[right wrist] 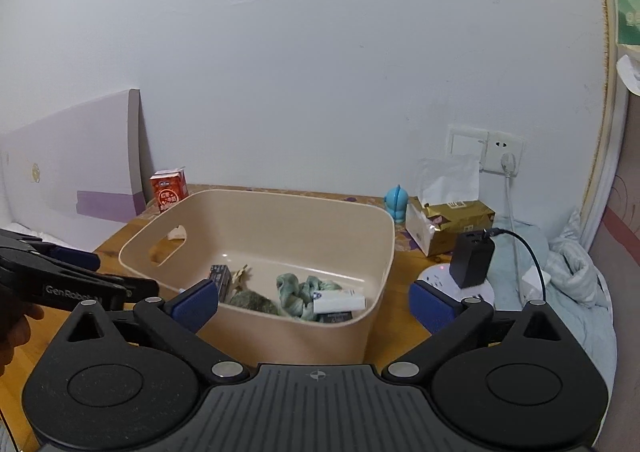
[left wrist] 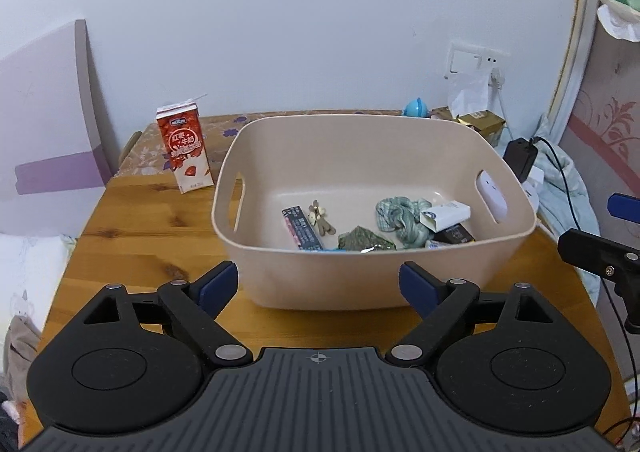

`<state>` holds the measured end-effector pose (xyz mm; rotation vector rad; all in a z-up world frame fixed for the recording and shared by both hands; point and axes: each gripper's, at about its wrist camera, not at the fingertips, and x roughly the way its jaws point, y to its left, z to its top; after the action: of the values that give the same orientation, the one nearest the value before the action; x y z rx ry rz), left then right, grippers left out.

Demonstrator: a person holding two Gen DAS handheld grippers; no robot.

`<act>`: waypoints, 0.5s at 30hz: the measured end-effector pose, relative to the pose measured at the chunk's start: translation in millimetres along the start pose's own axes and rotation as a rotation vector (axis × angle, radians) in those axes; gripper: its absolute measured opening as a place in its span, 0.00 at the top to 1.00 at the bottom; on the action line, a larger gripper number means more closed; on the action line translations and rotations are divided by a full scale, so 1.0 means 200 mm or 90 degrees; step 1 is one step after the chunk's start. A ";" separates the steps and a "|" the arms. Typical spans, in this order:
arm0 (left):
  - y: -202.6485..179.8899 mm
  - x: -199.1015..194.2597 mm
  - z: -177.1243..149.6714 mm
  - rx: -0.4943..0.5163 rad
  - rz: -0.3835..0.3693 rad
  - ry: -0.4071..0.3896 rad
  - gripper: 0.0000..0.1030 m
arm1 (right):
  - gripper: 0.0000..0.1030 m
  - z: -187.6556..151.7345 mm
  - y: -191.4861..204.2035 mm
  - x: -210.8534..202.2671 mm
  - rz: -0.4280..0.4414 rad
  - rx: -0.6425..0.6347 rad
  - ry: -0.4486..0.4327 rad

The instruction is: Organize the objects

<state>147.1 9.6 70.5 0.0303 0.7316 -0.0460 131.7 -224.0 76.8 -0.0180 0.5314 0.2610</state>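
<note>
A white wall (right wrist: 320,72) is seen across the upper frame, with a switch plate and socket (right wrist: 486,150) at the right. A blue figurine (right wrist: 397,203) and a gold tissue pack (right wrist: 452,222) are set at the right of centre. A black charger (right wrist: 472,258) is plugged in lower right. A white-and-purple board (left wrist: 48,124) is leaned at the left.

Smooth matt plastic bin (left wrist: 360,284); knotty varnished wood table (left wrist: 132,228).

Home bedroom, bedding (right wrist: 568,276), tissue pack (right wrist: 452,224)
</note>
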 end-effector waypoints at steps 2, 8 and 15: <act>0.00 -0.04 -0.02 0.005 0.004 -0.005 0.13 | 0.00 -0.02 0.01 -0.03 -0.002 0.003 0.004; -0.02 -0.16 -0.13 0.019 0.000 -0.009 0.12 | 0.00 -0.07 0.00 -0.13 -0.001 0.022 0.010; -0.01 -0.27 -0.27 0.009 -0.012 -0.002 0.13 | 0.00 -0.16 -0.01 -0.22 -0.009 0.037 0.020</act>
<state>70.5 11.6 67.5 0.0377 0.7287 -0.0688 80.2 -238.3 71.3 0.0314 0.5696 0.2319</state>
